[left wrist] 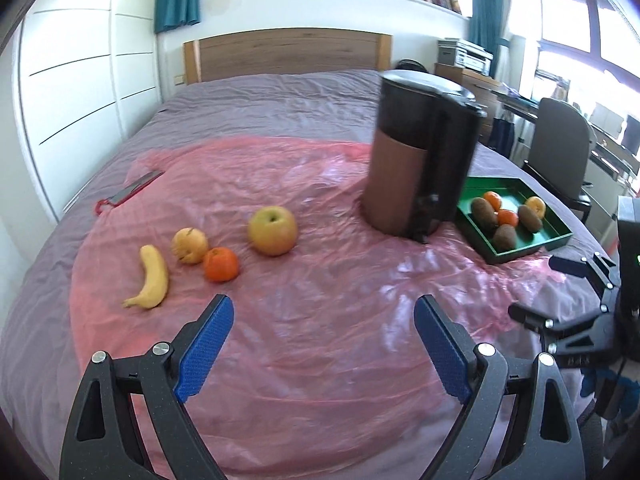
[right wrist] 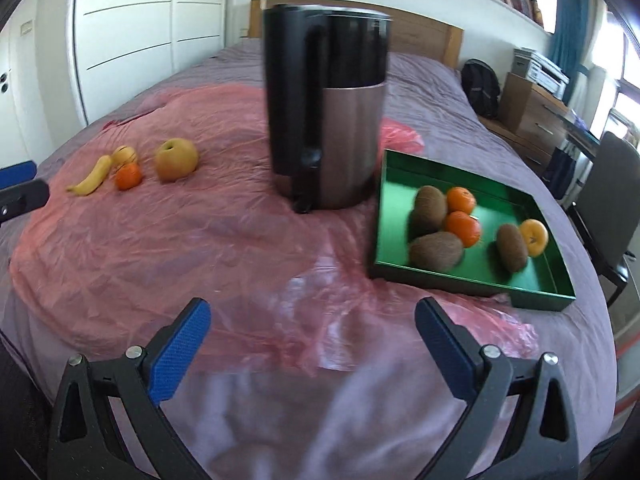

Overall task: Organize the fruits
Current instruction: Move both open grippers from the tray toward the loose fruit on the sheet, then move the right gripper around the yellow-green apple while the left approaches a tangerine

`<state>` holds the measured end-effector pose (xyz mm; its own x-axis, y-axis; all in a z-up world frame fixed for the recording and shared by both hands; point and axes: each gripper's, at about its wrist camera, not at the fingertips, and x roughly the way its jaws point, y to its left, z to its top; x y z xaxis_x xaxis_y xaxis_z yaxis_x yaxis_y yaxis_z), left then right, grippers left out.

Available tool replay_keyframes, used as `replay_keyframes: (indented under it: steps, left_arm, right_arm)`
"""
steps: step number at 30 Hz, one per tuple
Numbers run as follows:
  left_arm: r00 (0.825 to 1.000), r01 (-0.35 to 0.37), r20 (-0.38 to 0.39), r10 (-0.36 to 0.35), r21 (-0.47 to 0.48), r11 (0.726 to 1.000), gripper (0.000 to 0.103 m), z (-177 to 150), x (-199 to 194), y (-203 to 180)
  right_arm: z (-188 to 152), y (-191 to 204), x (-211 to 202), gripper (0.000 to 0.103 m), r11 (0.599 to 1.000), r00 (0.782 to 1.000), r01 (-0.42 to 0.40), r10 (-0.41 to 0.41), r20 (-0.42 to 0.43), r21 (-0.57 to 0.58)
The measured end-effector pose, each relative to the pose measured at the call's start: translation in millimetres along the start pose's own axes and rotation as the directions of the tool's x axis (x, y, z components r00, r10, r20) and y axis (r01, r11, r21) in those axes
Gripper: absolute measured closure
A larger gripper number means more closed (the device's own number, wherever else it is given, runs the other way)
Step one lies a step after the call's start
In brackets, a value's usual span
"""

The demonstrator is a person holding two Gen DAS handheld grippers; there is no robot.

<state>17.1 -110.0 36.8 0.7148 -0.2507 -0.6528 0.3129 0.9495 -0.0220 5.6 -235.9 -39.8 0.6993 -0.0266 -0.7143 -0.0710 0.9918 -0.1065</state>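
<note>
On the pink plastic sheet (left wrist: pixel 320 288) lie a banana (left wrist: pixel 150 278), a small yellow apple (left wrist: pixel 189 245), an orange (left wrist: pixel 221 264) and a large yellow-green apple (left wrist: pixel 273 230). They also appear far left in the right wrist view: banana (right wrist: pixel 91 176), orange (right wrist: pixel 128 176), large apple (right wrist: pixel 176 159). A green tray (right wrist: pixel 472 282) holds three kiwis, two oranges and a yellow fruit. My left gripper (left wrist: pixel 323 316) hovers open over the sheet, nearer than the loose fruit, nothing between its blue pads. My right gripper (right wrist: pixel 312 320) is open and empty, just short of the tray's near-left corner.
A tall black and copper juicer (left wrist: pixel 416 160) stands between the loose fruit and the tray (left wrist: pixel 516 250). Everything rests on a purple bed. A red-handled knife (left wrist: pixel 134 192) lies at the sheet's far left. A chair (left wrist: pixel 560 152) and desk stand to the right.
</note>
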Motion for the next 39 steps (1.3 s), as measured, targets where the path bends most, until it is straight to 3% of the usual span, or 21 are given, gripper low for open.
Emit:
replay_keyframes:
  steps: [8, 18, 24, 34, 39]
  left_arm:
    - [0.996, -0.084, -0.035, 0.082, -0.065, 0.994, 0.014, -9.8, 13.9, 56.6]
    - [0.987, -0.149, -0.078, 0.138, -0.161, 0.976, 0.014, 8.7, 67.9, 113.5]
    - [0.986, -0.146, -0.110, 0.125, -0.216, 0.965, 0.014, 16.5, 106.4, 135.0]
    - [0.985, -0.144, -0.132, 0.114, -0.245, 0.959, 0.016, 17.7, 138.3, 145.4]
    - [0.986, -0.127, -0.140, 0.092, -0.265, 0.956, 0.016, 11.3, 146.0, 154.5]
  right_arm:
    - [33.6, 84.3, 15.1, 0.000, 0.984, 0.996, -0.084, 0.085, -0.002, -0.157]
    - [100.3, 118.5, 47.6, 0.000, 0.976, 0.991, -0.110, 0.122, 0.055, -0.188]
    - [134.4, 139.9, 71.4, 0.000, 0.963, 0.985, -0.130, 0.152, 0.079, -0.234]
    - [167.0, 160.6, 127.5, 0.000, 0.954, 0.972, -0.224, 0.234, 0.026, -0.197]
    - [173.3, 159.5, 157.3, 0.000, 0.959, 0.966, -0.257, 0.257, -0.012, -0.123]
